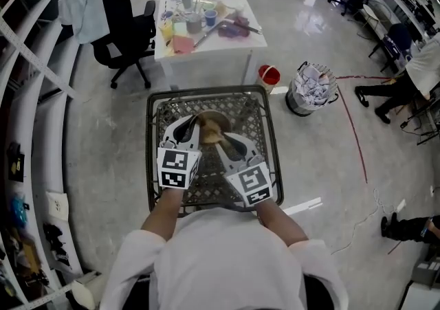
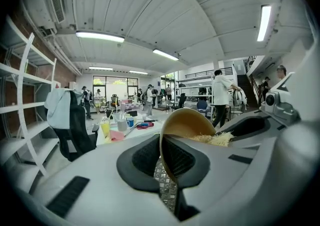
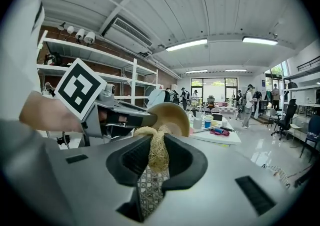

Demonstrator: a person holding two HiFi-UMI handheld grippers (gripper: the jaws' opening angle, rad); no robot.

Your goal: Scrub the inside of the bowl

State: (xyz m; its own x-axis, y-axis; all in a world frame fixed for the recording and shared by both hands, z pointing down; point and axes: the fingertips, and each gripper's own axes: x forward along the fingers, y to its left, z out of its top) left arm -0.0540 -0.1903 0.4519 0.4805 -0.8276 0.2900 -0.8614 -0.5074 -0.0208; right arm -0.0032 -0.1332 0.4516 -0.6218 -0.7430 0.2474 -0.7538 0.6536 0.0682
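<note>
Over the mesh-topped desk point(image 1: 148, 164) nearest the person, both tools meet above its far half, well inside the dark frame. The left tool point(image 2: 166, 151) has its jaws nearly closed, pinching the thin rim of the tan bowl point(image 2: 189, 121). The bowl is held up off the mesh and tipped on edge, with its mouth turned right towards the other tool. The right tool point(image 3: 152, 151) is clamped on a straw-coloured fibrous scrubber point(image 3: 155, 149). The wad bulges out past the pads, and its loose fibres reach into the bowl's mouth at the lower rim.

From the head view, the bowl point(image 1: 214, 122) sits between the two tool tips, with the scrubber point(image 1: 210, 137) just at its near side. The left tool point(image 1: 192, 125) and right tool point(image 1: 223, 144) come in side by side from the near edge. Bare mesh lies to the left, right and far side of them before the frame.

Open floor surrounds the mesh desk on the left and right. A strip of floor separates its far edge from a white desk point(image 1: 242, 46) crowded with cups and small items. A black office chair point(image 1: 127, 34) stands at the far left. A red bucket point(image 1: 269, 76) and a bin of crumpled paper point(image 1: 313, 89) stand off the far right corner, apart from the frame.
</note>
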